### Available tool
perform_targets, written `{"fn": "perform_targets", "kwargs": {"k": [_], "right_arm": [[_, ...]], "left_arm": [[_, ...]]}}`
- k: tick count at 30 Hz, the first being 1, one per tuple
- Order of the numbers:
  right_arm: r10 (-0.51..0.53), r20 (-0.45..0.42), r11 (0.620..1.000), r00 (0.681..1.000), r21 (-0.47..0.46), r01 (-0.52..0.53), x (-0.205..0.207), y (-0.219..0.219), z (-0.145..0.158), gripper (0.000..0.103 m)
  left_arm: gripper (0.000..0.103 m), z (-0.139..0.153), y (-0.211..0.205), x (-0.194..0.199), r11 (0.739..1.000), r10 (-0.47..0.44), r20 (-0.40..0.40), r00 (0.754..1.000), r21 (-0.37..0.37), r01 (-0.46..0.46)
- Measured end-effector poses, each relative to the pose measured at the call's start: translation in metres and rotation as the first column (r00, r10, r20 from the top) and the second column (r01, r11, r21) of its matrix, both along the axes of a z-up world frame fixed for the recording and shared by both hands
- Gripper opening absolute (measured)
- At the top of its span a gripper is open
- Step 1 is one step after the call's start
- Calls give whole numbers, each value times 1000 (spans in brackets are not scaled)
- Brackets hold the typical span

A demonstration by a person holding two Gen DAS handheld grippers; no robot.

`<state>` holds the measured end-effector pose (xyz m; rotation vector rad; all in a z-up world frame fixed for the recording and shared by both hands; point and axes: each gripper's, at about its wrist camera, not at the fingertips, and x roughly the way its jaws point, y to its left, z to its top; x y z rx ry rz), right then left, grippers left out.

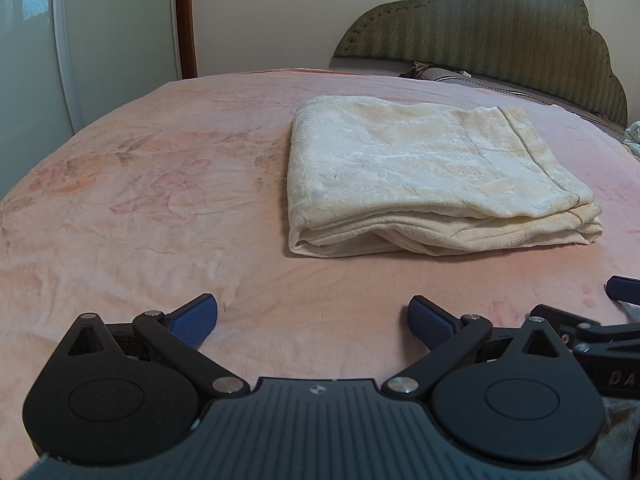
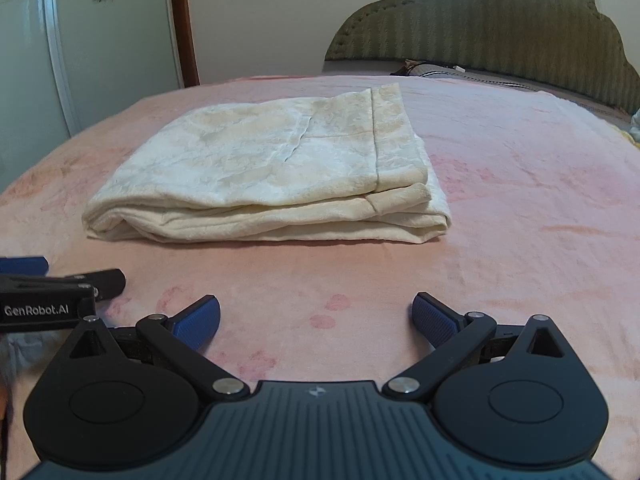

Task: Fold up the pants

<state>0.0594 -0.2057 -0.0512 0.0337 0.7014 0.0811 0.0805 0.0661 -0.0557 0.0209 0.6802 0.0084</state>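
Both claws gape; folded pants lie crosswise.

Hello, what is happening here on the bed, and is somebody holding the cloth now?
A person holds two claws low over the pink bedspread. The cream pants lie folded in a neat stack further up the bed, apart from both. The left claw and the right claw are open and hold nothing. Nobody grips the cloth; the folding looks finished.

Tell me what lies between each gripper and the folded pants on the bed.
Nothing visible: only bare pink bedspread separates the open left gripper and open right gripper from the cream folded pants.
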Motion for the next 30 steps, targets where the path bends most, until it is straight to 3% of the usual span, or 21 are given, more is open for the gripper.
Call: {"fn": "perform_targets", "kwargs": {"k": [2, 30], "right_arm": [[6, 0, 999, 1000, -42, -6, 0, 7, 0, 103], [7, -6, 999, 1000, -32, -7, 3, 6, -1, 103]], "left_arm": [[103, 0, 0, 0, 1000, 0, -1, 1000, -1, 0], [103, 0, 0, -1, 1000, 0, 0, 1000, -1, 0]]}}
